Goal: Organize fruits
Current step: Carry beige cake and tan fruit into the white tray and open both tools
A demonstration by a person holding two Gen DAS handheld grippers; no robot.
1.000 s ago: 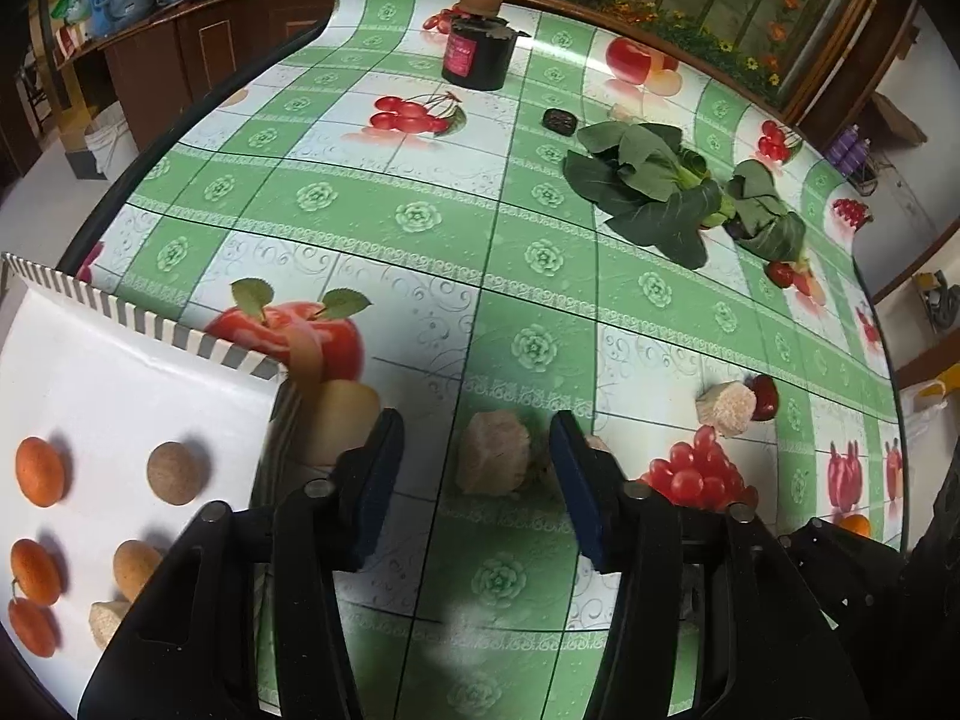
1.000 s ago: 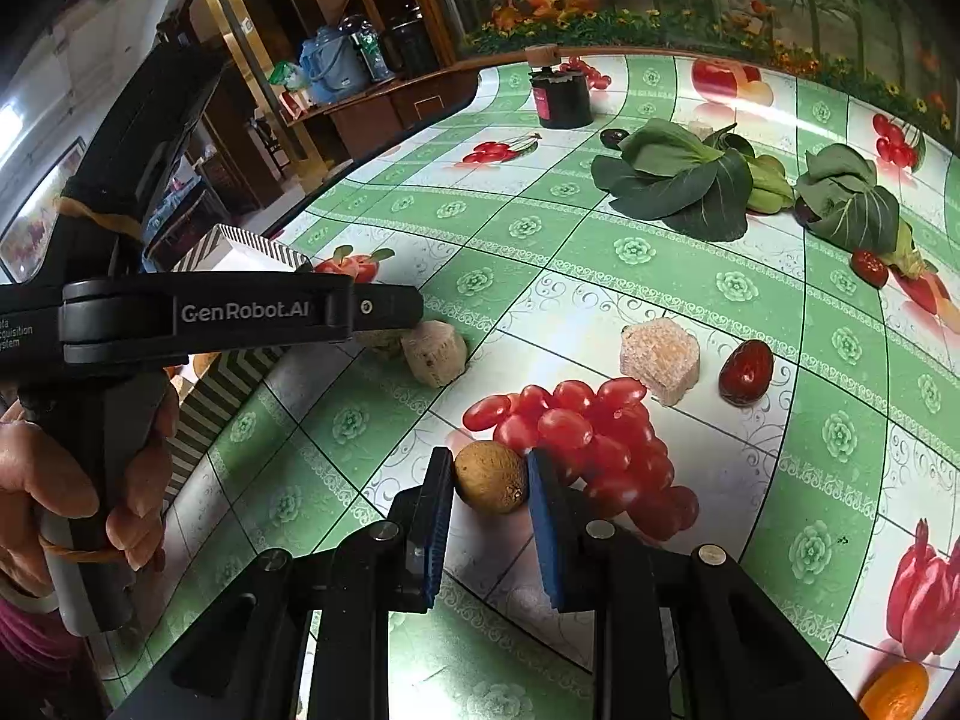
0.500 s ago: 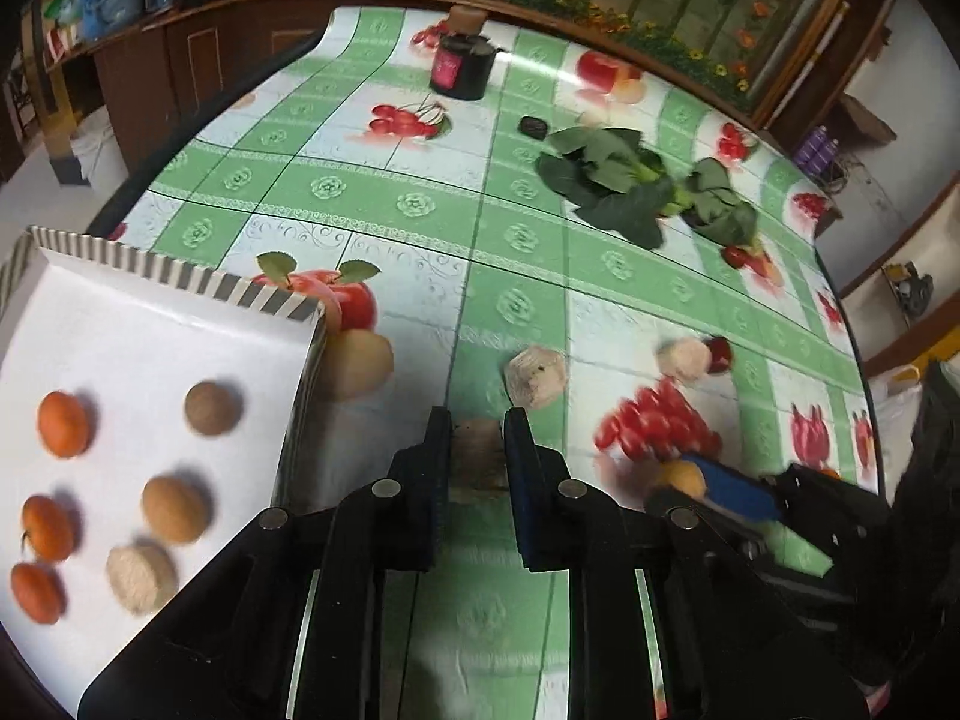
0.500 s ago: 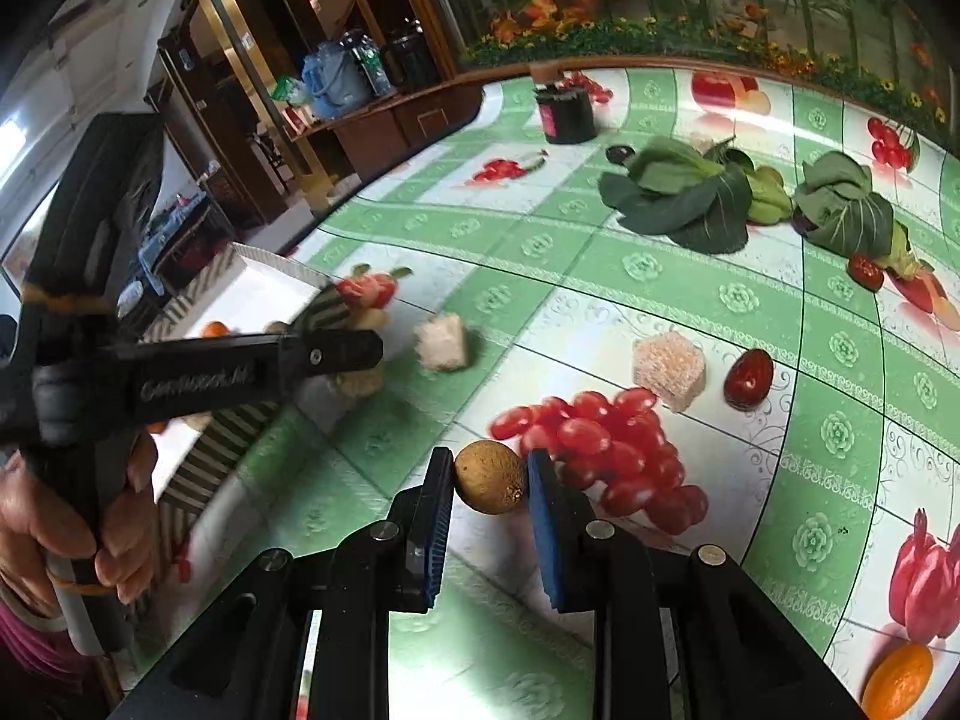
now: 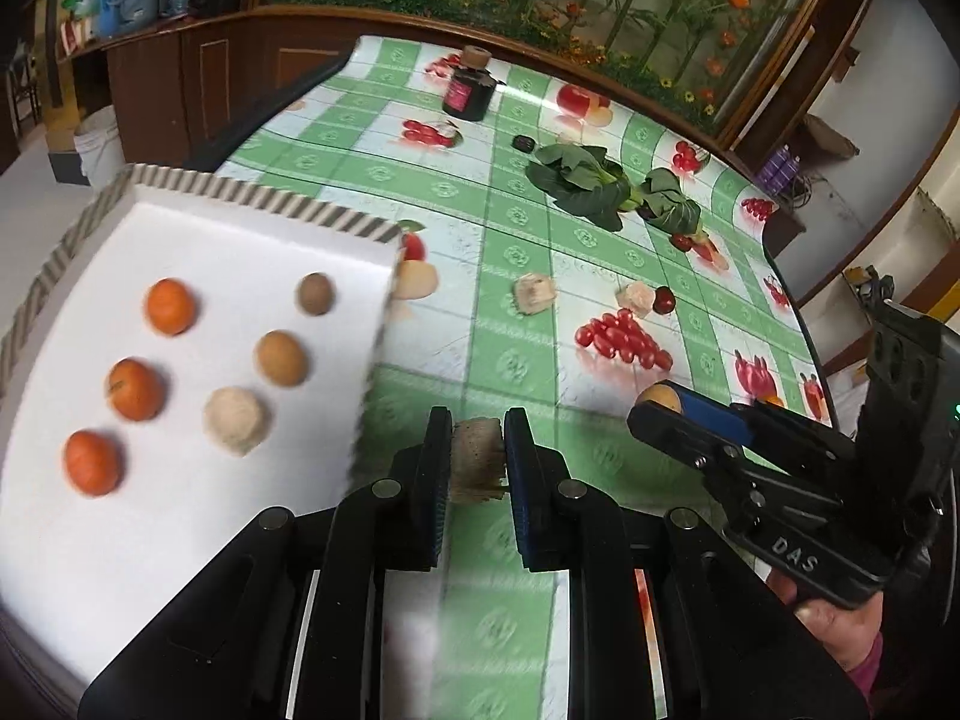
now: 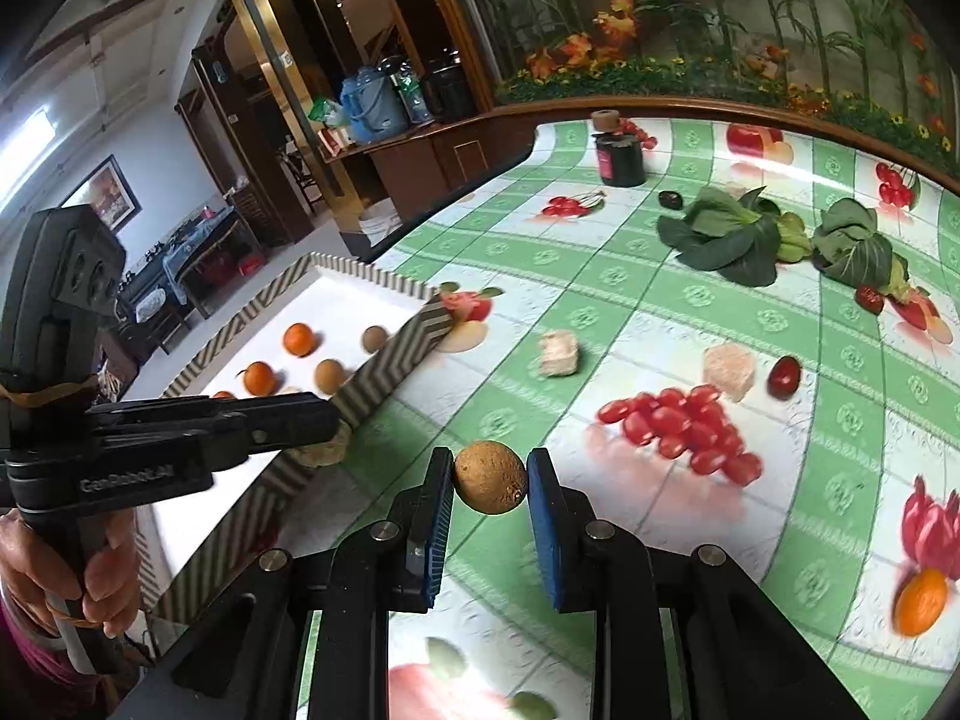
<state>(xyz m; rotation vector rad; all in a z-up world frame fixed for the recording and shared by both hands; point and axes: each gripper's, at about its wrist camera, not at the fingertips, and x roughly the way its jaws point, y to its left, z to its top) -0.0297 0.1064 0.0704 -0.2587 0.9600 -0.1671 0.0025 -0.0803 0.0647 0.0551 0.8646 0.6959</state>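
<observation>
My left gripper [image 5: 476, 461] is shut on a beige rough chunk [image 5: 475, 459] and holds it above the table just right of the white tray [image 5: 180, 228]. The tray holds three oranges [image 5: 171, 306], brown round fruits [image 5: 281, 358] and a pale chunk [image 5: 235, 420]. My right gripper [image 6: 490, 483] is shut on a brown round fruit [image 6: 491, 477], lifted above the tablecloth. The left gripper also shows in the right wrist view [image 6: 327, 441], at the tray's corner. Two pale chunks [image 6: 559, 351] [image 6: 728, 365] and a red date [image 6: 784, 377] lie on the table.
Leafy greens [image 6: 729, 234] and a dark jar [image 6: 621, 150] stand at the far side. A small dark fruit [image 6: 669, 199] lies near the greens. The tablecloth carries printed fruit pictures. The table edge drops off at the left beyond the tray [image 6: 384, 285].
My left gripper closed on the beige chunk, lifted it and moved back toward the tray. My right gripper lifted the brown fruit off the table and moved left.
</observation>
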